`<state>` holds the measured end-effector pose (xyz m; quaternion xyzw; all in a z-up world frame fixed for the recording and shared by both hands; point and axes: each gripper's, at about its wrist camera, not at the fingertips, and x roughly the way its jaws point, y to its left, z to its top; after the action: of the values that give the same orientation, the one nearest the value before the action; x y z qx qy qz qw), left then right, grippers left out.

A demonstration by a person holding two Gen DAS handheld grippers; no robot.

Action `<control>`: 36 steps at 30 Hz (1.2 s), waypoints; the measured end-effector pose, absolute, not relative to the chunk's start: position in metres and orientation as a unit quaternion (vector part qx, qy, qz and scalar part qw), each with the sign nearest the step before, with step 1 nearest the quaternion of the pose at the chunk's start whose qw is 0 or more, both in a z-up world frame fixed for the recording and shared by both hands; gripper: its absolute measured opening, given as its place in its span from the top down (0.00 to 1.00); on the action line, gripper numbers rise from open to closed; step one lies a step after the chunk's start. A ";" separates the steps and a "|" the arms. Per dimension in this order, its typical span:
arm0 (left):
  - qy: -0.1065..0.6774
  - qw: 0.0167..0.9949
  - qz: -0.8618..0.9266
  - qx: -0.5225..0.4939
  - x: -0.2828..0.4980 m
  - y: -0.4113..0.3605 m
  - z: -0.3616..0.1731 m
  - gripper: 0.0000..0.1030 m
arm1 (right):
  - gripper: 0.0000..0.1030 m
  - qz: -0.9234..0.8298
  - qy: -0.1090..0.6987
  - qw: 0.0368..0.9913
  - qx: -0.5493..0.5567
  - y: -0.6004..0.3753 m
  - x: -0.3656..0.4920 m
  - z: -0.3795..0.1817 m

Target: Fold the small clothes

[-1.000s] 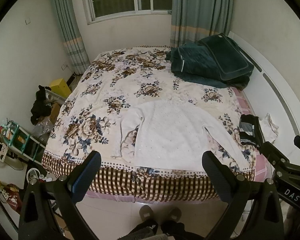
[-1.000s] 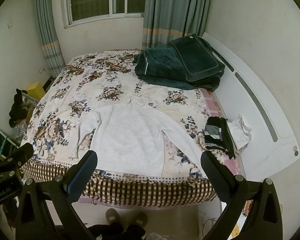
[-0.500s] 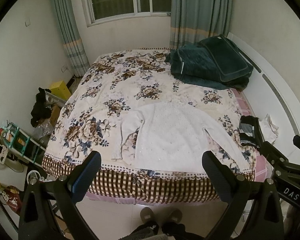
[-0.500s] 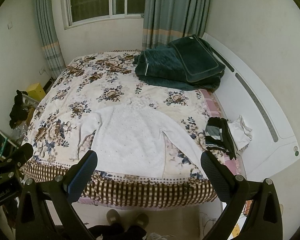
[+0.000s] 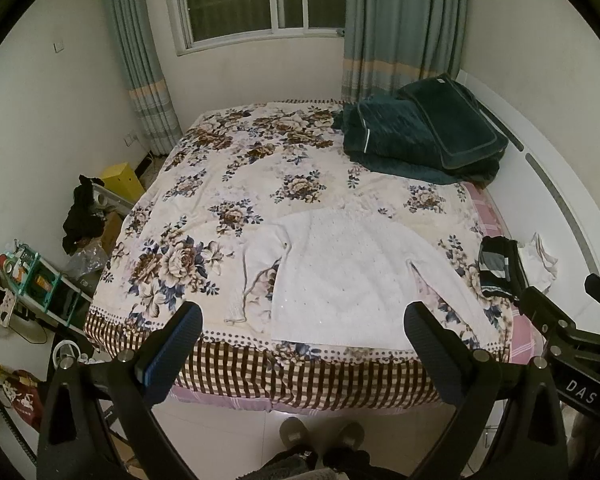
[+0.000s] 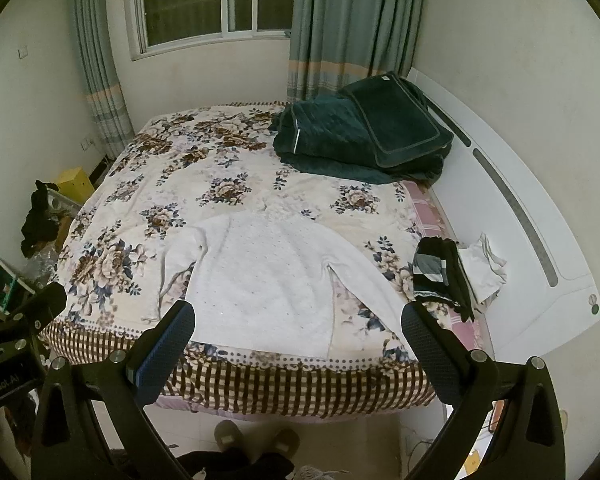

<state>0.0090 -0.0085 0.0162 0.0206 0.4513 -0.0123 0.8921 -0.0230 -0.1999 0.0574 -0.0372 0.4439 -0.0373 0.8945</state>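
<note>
A white knit sweater (image 5: 348,276) (image 6: 268,276) lies spread flat near the foot of a bed with a floral cover (image 5: 236,184) (image 6: 188,172), its hem toward me and both sleeves out to the sides. A small pile of dark and white clothes (image 5: 508,264) (image 6: 452,276) sits at the bed's right edge. My left gripper (image 5: 302,350) hangs open in front of the bed's foot, holding nothing. My right gripper (image 6: 296,346) is open too, level with it and apart from the sweater.
A folded dark green quilt (image 5: 420,140) (image 6: 360,136) lies at the head of the bed by the white headboard (image 6: 512,208). Clutter and a small shelf (image 5: 40,280) stand on the floor at the left. A person's slippered feet (image 6: 256,438) stand at the bed's foot.
Both views have drifted slightly, so the bed sits a little lower in frame. The sweater and both open grippers are unchanged.
</note>
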 end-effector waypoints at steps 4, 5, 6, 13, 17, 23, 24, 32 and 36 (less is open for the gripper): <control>0.451 0.892 -0.013 0.019 0.009 -0.007 0.016 0.00 | 0.00 -0.038 0.443 0.895 -0.037 -0.197 -0.023 0.060; 0.451 0.892 -0.013 0.019 0.011 -0.008 0.017 0.00 | 0.00 -0.037 0.443 0.895 -0.037 -0.200 -0.023 0.058; 0.451 0.892 -0.013 0.019 0.009 -0.007 0.016 0.00 | 0.00 -0.038 0.443 0.895 -0.036 -0.198 -0.023 0.060; 0.450 0.893 -0.013 0.019 0.007 -0.007 0.015 0.00 | 0.00 -0.037 0.442 0.896 -0.037 -0.197 -0.023 0.061; 0.450 0.893 -0.014 0.018 0.007 -0.007 0.015 0.00 | 0.00 -0.036 0.442 0.896 -0.036 -0.200 -0.024 0.059; 0.448 0.894 -0.013 0.019 0.006 -0.007 0.015 0.00 | 0.00 -0.037 0.441 0.896 -0.036 -0.200 -0.024 0.059; 0.448 0.894 -0.014 0.019 0.007 -0.007 0.015 0.00 | 0.00 -0.037 0.441 0.896 -0.036 -0.202 -0.024 0.057; 0.449 0.893 -0.016 0.018 0.012 -0.009 0.017 0.00 | 0.00 -0.035 0.441 0.896 -0.034 -0.195 -0.026 0.064; 0.449 0.893 -0.016 0.017 0.013 -0.011 0.016 0.00 | 0.00 -0.034 0.444 0.895 -0.032 -0.196 -0.027 0.065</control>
<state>0.0127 -0.0106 0.0164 0.0172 0.4492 -0.0157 0.8931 -0.0272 -0.1958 0.0654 -0.0324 0.4443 -0.0339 0.8946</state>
